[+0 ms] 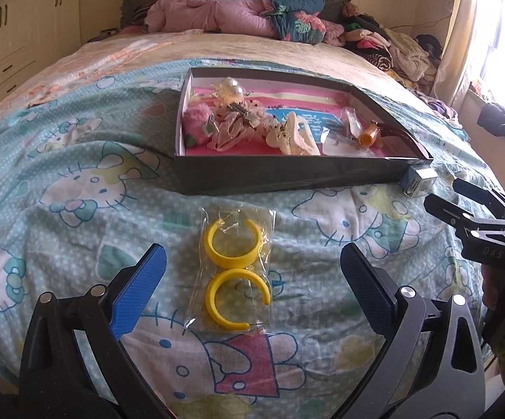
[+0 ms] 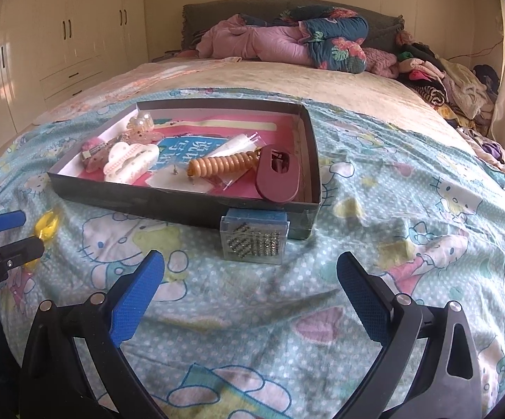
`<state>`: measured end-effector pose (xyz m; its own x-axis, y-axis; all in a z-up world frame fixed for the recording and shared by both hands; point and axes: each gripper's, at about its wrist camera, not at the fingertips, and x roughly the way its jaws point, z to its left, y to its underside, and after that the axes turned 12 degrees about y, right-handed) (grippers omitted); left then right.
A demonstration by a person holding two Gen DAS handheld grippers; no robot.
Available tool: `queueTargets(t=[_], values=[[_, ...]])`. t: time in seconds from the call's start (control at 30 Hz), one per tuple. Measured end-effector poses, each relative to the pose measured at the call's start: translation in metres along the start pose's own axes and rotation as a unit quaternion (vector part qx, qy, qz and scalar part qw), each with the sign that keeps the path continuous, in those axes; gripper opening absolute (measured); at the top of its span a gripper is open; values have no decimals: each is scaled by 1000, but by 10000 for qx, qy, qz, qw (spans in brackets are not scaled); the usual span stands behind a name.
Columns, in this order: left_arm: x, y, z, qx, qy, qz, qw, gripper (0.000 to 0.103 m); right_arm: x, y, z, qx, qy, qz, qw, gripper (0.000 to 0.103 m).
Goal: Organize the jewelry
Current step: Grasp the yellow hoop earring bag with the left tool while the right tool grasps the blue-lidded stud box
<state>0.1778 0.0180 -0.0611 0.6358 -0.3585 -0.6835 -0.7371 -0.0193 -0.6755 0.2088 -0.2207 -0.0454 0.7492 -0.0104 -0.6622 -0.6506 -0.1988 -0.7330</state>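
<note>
Lying at centre frame in one clear packet (image 1: 233, 272) are two yellow open hoops (image 1: 234, 244), between the wide-open, empty left gripper (image 1: 252, 293); right gripper (image 2: 250, 309) equally spread, empty, below one small, seemingly rhinestone-filled case (image 2: 255, 241).

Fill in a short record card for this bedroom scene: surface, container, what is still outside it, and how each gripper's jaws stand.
Surface: cartoon-cat bedspread
Container: shallow dark box, holding hair clips and packets
Outside, left: yellow hoop earrings in a clear packet, lying in front of the box
Outside, right: clear case of rhinestones, touching the box's near wall
Left gripper: jaws open, either side of the earrings, holding nothing
Right gripper: jaws open, short of the case, holding nothing
</note>
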Motion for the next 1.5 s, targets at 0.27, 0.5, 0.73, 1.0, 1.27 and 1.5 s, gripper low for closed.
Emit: queueTargets(t=[0.27,0.5,0.73,1.0,1.27,1.5], values=[[12,5,8,-198,214,231,9993,76,26,-6,-2,158,-18,275,9995,85],[12,6,10,-273,296,253,9989,33,34,-9,4,75,-79,384,9992,43],[2,4,4,-194,436,89,9988,32,22,-8,6,37,-179,290,9994,42],[-18,-8,-1,-80,458,-225,9987,32,-7,-6,32,-289,-688,84,9972,42],[-27,-30,7,-97,369,-507,9980,32,-22,-26,55,-543,-911,-182,9942,42],[-22,-50,15,-165,325,-664,9971,32,-18,-50,62,-600,-911,-364,9934,43]])
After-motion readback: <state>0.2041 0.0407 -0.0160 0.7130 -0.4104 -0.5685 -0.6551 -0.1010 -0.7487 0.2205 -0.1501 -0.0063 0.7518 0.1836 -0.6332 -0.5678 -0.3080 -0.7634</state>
